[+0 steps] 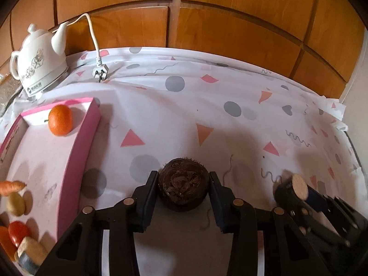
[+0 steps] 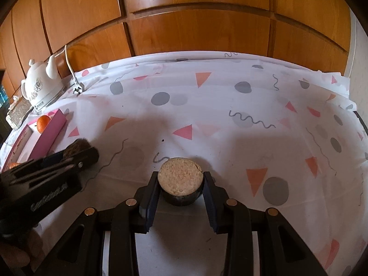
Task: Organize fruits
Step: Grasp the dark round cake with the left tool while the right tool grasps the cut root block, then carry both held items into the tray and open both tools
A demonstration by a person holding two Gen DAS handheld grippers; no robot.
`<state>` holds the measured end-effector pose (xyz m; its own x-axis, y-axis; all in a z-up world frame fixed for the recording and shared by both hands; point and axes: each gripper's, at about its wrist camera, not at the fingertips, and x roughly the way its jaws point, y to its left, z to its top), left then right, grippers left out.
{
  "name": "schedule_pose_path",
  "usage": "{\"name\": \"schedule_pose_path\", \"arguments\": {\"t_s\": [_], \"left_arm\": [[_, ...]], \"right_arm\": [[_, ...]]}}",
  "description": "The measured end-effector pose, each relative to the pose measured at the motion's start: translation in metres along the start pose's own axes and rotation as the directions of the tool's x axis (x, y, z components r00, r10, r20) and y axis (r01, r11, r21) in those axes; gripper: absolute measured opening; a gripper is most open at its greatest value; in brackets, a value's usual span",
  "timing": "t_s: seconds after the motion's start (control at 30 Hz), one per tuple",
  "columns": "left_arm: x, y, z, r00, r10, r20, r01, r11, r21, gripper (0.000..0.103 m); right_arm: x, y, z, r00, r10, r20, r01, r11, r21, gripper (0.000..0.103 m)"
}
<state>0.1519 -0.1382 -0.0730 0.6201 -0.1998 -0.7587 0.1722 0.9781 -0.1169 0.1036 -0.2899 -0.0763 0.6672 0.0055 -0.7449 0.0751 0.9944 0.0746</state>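
Note:
My left gripper (image 1: 184,184) is shut on a dark brown hairy taro piece (image 1: 182,184), held just above the patterned tablecloth. My right gripper (image 2: 180,181) is shut on another dark taro piece (image 2: 180,180), its pale cut face up. Each gripper shows in the other's view: the right one with its piece (image 1: 292,189) at lower right, the left one (image 2: 78,153) at left. A pink box (image 1: 76,145) on the left holds an orange (image 1: 60,120), a carrot (image 1: 12,187), a potato (image 1: 15,204), a tomato (image 1: 18,232) and another cut piece (image 1: 31,250).
A white electric kettle (image 1: 39,62) stands at the back left, its cord and plug (image 1: 100,72) lying on the cloth. Wooden cabinet doors (image 1: 207,18) rise behind the table. The table's right edge (image 2: 354,105) is close. A glittery box (image 2: 18,115) sits beside the kettle.

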Motion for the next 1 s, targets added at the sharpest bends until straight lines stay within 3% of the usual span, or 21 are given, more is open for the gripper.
{"name": "schedule_pose_path", "arguments": {"t_s": [0.3, 0.5, 1.0], "left_arm": [[-0.024, 0.002, -0.035, 1.000, 0.005, 0.014, -0.006, 0.999, 0.051, 0.043], [-0.023, 0.002, -0.039, 0.999, 0.008, 0.032, -0.010, 0.998, 0.062, 0.043], [-0.022, 0.001, -0.041, 0.999, 0.004, 0.052, -0.007, 0.998, 0.060, 0.043]], "right_arm": [[0.000, 0.000, 0.000, 1.000, 0.006, -0.002, -0.006, 1.000, 0.005, 0.037], [-0.001, -0.006, 0.001, 0.999, 0.040, -0.010, -0.040, 0.999, 0.035, 0.037], [-0.004, 0.004, 0.001, 0.999, -0.039, -0.016, 0.039, 0.999, -0.004, 0.036]]}}
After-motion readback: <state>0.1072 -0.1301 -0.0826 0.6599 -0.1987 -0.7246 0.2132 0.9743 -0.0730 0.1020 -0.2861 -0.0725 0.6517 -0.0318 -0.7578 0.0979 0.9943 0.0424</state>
